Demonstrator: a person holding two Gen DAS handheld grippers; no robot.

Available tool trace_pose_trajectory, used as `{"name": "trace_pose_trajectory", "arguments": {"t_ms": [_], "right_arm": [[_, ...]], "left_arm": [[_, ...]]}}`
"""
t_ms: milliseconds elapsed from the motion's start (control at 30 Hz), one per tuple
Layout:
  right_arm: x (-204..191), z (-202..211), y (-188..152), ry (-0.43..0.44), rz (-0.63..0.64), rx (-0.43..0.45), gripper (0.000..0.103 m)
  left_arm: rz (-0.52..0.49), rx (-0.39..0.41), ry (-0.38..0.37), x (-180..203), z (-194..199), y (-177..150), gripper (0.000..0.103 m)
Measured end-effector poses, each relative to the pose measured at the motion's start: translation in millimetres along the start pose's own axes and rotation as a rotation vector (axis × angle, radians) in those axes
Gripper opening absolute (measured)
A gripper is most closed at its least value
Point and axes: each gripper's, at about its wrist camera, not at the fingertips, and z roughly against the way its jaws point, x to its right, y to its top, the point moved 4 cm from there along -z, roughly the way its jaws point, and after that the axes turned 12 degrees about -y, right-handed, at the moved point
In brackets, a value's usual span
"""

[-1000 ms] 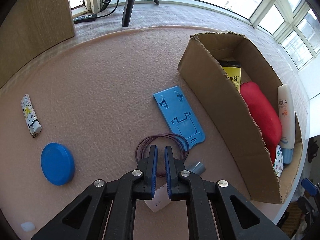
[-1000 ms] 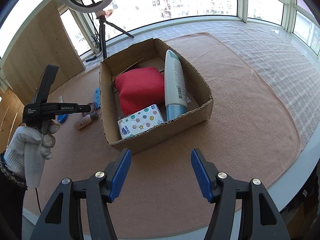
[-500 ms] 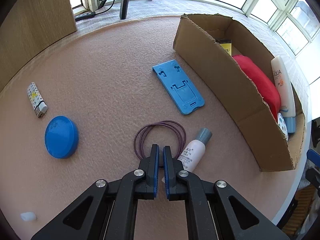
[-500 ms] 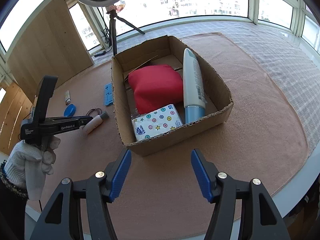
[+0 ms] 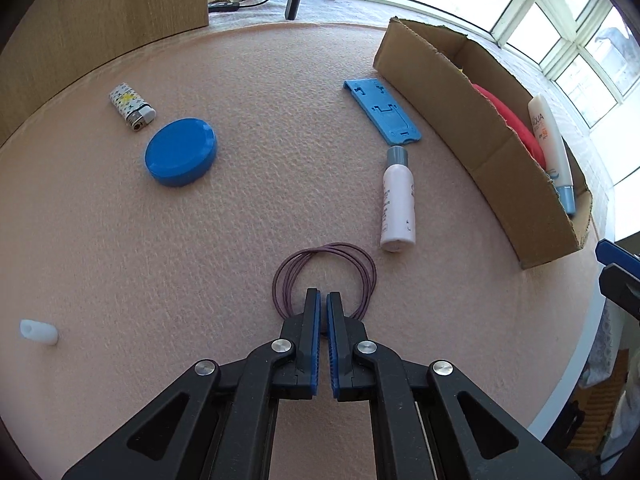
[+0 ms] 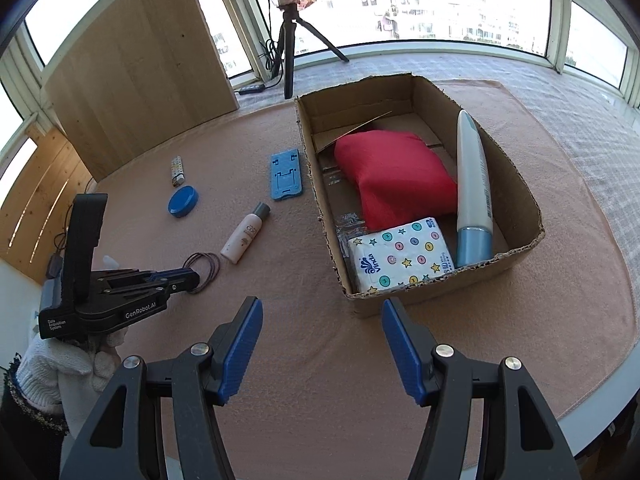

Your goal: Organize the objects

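Note:
My left gripper (image 5: 323, 296) is shut on a loop of thin purple bands (image 5: 326, 276) that lies on the pink mat, just short of the base of a small white bottle (image 5: 396, 200). In the right wrist view the same loop of bands (image 6: 206, 266) sits at the left gripper (image 6: 194, 276) tip, held by a gloved hand. My right gripper (image 6: 322, 308) is open and holds nothing, above the mat before the cardboard box (image 6: 520, 200). The box holds a red pouch (image 6: 392, 176), a tissue pack (image 6: 400, 256) and a white tube (image 6: 474, 184).
Loose on the mat lie a blue phone stand (image 5: 384, 112), a blue lid (image 5: 180, 152), a patterned lighter (image 5: 132, 110) and a small white cap (image 5: 38, 332). A tripod (image 6: 288, 52) and a wooden panel (image 6: 140, 80) stand at the back. The table edge runs close on the right.
My left gripper has drawn back with the purple loop, away from the blue stand and past the bottle. The right gripper stays open and now looks more to the left.

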Motion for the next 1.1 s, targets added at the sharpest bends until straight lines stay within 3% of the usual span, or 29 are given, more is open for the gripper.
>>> {"name": "trace_pose_trajectory", "arguments": {"t_ms": [200,300,433,567,800,967,1033,1100], "right_arm": [[-25.0,-4.0,6.3,0.025,0.045,-0.002,0.058],[-42.6,-10.5,15.4,0.051,0.071,-0.005,0.058],[-60.8,-29.1,30.7,0.061,0.085,-0.032,0.058],[-75.4,-52.5,44.6,0.074,0.083,-0.080,0.058],[-92.8,-90.5,53.4,0.005,0.117,-0.140,0.058],[-95.9,-103.2,54.3,-0.003,0.118,-0.169,0.058],[-97.5,-106.3,55.2,-0.014,0.127,-0.170,0.058],[-98.1,-109.5,55.5,-0.023,0.137,-0.175,0.058]], "left_arm": [[0.070,0.042,0.052,-18.2,16.5,-16.2,0.004],[0.078,0.046,0.033,-22.1,21.4,-19.6,0.004],[0.105,0.080,-0.015,-25.0,36.3,-27.9,0.013],[0.114,0.101,-0.002,-33.0,48.9,-33.0,0.013],[0.115,0.084,0.009,-47.4,41.9,-26.3,0.018],[0.085,0.066,0.029,-42.7,26.7,-14.4,0.028],[0.083,0.057,0.042,-43.0,22.3,-12.5,0.038],[0.078,0.056,0.049,-42.8,19.1,-11.2,0.039]]}}
